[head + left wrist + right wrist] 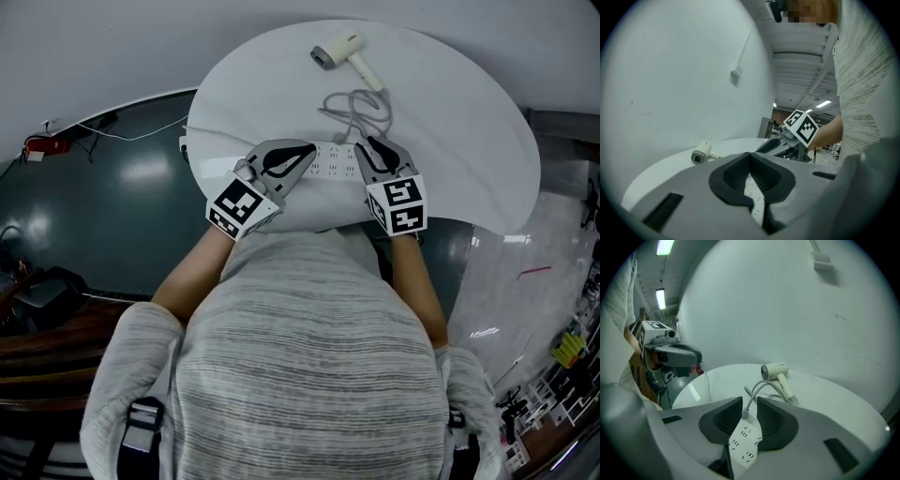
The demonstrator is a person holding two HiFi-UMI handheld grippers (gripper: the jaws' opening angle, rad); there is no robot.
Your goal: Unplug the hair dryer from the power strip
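A cream hair dryer (347, 52) lies at the far side of the round white table (469, 141), its grey cable (361, 108) coiled toward the white power strip (330, 161). The cable's plug (744, 416) sits at the strip's far end. My left gripper (302, 157) hangs above the strip's left end, shut with nothing in it; past its jaws the left gripper view shows the strip (753, 194) and the dryer (701, 153). My right gripper (367, 148) is open over the strip's right part. In its own view the plug and strip (744, 441) show between the pads (771, 418), untouched.
The table stands against a pale wall, with dark green floor (94, 216) to its left. A thin white cord (141, 131) and a red object (42, 145) lie on that floor. Small clutter (562, 352) is at the lower right.
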